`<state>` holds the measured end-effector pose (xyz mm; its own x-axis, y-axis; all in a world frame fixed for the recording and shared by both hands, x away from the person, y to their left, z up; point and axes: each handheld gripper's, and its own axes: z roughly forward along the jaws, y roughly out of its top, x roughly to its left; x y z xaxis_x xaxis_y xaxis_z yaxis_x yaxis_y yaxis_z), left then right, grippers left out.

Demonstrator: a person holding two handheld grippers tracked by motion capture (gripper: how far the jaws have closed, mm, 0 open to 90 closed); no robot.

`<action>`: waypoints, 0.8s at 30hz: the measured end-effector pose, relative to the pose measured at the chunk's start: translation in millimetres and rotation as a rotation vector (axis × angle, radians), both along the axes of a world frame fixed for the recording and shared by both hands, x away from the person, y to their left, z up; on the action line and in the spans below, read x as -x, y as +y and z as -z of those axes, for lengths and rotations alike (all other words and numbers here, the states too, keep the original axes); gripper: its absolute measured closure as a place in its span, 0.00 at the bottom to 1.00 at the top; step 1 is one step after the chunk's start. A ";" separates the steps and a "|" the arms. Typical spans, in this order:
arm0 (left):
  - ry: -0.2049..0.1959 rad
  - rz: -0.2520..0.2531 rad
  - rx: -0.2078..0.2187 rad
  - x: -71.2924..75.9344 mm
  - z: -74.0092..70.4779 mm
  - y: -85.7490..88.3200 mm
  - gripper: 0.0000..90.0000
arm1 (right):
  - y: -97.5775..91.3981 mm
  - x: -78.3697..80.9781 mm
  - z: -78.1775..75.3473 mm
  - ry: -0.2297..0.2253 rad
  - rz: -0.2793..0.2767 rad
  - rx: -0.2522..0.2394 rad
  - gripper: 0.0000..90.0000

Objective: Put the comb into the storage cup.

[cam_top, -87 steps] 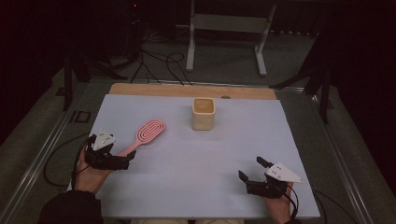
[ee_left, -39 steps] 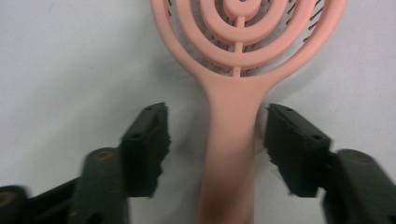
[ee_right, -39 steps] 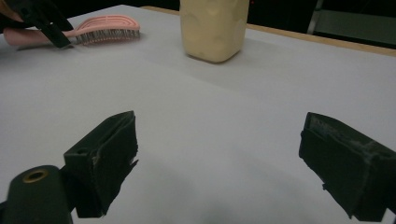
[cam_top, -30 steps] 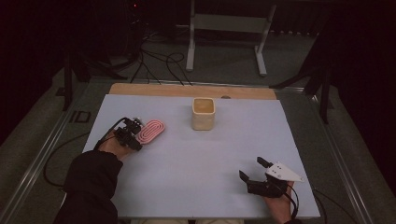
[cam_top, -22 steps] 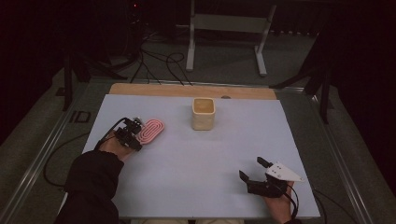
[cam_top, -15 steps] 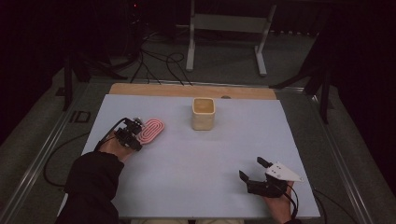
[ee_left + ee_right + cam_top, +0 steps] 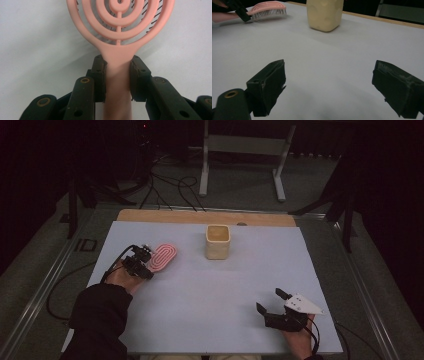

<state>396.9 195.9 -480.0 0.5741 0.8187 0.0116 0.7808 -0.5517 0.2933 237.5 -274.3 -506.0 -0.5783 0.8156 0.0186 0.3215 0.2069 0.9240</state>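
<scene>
Right now the left gripper point(image 7: 117, 75) has just closed its jaws on the handle of the pink hairbrush point(image 7: 120, 30), both pads pressing its sides, with the brush head lying bristles-down on the white counter point(image 7: 210, 295) at the left, well apart from the cream cup point(image 7: 218, 241). Over at the near right, the right gripper point(image 7: 329, 87) rests with its jaws wide apart, nothing between them.

Left gripper point(image 7: 141, 261) meets the pink brush point(image 7: 162, 257); cup point(image 7: 218, 241) stands apart; right gripper point(image 7: 272, 304) rests near.
</scene>
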 end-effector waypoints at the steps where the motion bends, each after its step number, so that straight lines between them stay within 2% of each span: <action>1: -0.006 -0.001 0.003 0.5 -1.4 0.4 0.78 | 0.0 0.1 0.0 0.001 0.000 0.000 0.13; 8: -0.052 -0.001 0.054 7.1 -12.4 3.1 0.78 | 0.3 0.0 0.1 0.001 -0.001 0.000 0.13; 11: -0.089 -0.007 0.093 12.2 -18.9 5.3 0.78 | 0.4 0.1 0.2 0.003 0.000 -0.001 0.13; 14: -0.111 -0.011 0.107 14.7 -22.0 5.8 0.78 | 0.3 0.0 0.2 0.003 0.001 0.000 0.13; 15: -0.127 -0.013 0.126 17.1 -24.6 6.2 0.78 | 0.2 0.0 0.3 0.003 0.001 0.000 0.13; 24: -0.185 -0.002 0.165 26.9 -31.8 5.2 0.78 | 0.2 0.1 0.3 0.005 0.002 0.002 0.13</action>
<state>369.9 201.1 -448.2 0.5726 0.8196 -0.0174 0.7067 -0.4828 0.5172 237.4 -274.1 -506.3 -0.5766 0.8168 0.0201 0.3264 0.2078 0.9221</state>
